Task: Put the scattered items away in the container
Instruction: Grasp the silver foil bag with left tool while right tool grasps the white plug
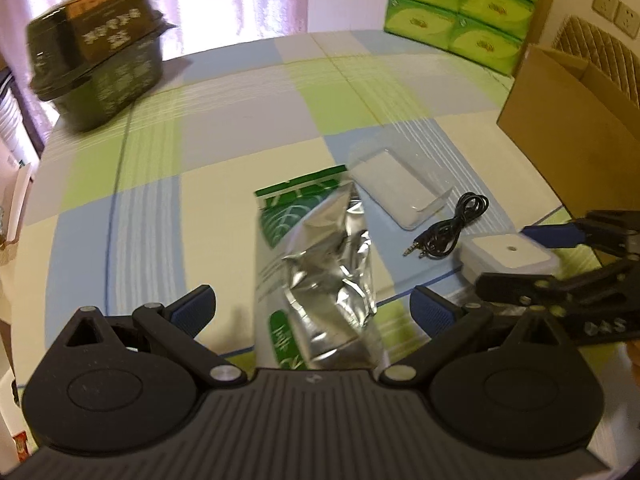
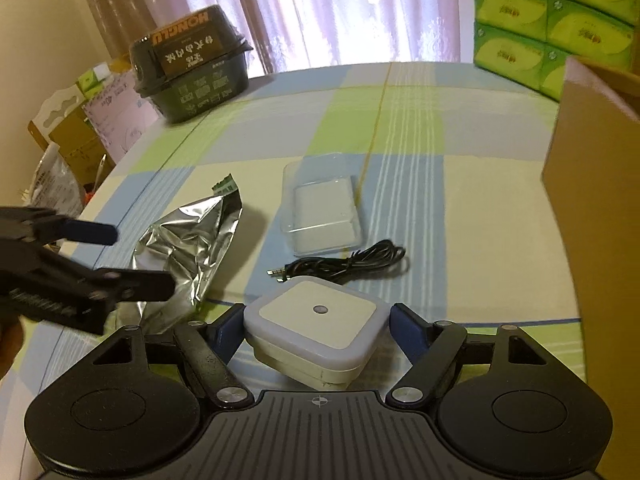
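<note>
A crumpled silver foil bag with green print (image 1: 320,264) lies on the checked tablecloth between the fingers of my left gripper (image 1: 314,308), which stands open and does not touch it. A white square night light (image 2: 316,328) sits between the pads of my right gripper (image 2: 316,324), which is shut on its two sides. In the left wrist view the right gripper (image 1: 506,257) and night light (image 1: 508,254) show at the right. A black audio cable (image 2: 344,264) and a clear plastic case (image 2: 320,208) lie just beyond. The open cardboard box (image 2: 592,200) stands at the right.
A dark instant-food tub (image 2: 192,64) stands at the far left of the table (image 2: 460,208). Stacked green tissue packs (image 2: 552,20) sit at the back right beside the box. Curtains hang behind. Cartons and bags crowd the floor past the table's left edge.
</note>
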Tool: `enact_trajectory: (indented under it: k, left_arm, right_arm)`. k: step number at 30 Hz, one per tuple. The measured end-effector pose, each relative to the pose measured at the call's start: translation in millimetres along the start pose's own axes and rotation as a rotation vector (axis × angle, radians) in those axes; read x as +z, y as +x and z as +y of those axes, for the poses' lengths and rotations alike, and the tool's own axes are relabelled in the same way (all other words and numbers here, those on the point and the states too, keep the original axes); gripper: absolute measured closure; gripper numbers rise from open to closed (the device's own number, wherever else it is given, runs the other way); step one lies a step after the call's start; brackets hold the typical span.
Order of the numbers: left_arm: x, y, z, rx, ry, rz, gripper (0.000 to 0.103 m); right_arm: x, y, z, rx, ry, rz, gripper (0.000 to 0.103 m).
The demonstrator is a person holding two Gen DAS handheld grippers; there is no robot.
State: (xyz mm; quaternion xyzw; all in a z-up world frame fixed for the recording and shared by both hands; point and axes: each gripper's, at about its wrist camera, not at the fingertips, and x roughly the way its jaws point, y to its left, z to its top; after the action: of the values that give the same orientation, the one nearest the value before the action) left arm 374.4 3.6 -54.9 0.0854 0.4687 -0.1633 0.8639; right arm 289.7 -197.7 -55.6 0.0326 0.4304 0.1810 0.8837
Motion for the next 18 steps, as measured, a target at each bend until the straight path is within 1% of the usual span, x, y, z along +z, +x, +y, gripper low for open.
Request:
enact_trajectory:
  k: [6, 7, 8, 9, 10, 11, 14, 16, 18]
  left_arm:
    - [9, 23, -17, 0.057, 0.078, 0.066, 0.002]
    - [10, 25, -19, 0.065, 0.089, 0.075, 0.004]
    - [11, 28, -20, 0.069, 0.097, 0.085, 0.006]
    - [12, 31, -21, 0.071, 0.099, 0.100, 0.013]
    - [12, 33, -20, 0.073, 0.096, 0.116, 0.022]
    - [12, 36, -19, 0.079, 0.091, 0.132, 0.028]
    - [9, 36, -17, 0.077, 0.084, 0.141, 0.035]
    - [6, 30, -20, 0.073, 0.091, 0.147, 0.041]
    - [-2, 21, -25, 0.058, 0.099, 0.158, 0.043]
  right_arm:
    - [-10, -19, -6, 0.010, 0.006, -0.018, 0.024]
    - [-11, -21, -6, 0.014, 0.009, -0.019, 0.024]
    - [-11, -22, -6, 0.015, 0.010, -0.019, 0.024]
    - [-12, -24, -6, 0.016, 0.007, -0.018, 0.024]
    - [-13, -25, -6, 0.016, 0.004, -0.018, 0.024]
    - [-15, -25, -6, 0.017, 0.003, -0.017, 0.024]
    - [-18, -28, -5, 0.024, -0.003, -0.014, 0.024]
    - [-22, -32, -3, 0.031, -0.009, -0.013, 0.024]
    - [-26, -36, -4, 0.039, -0.007, -0.009, 0.024]
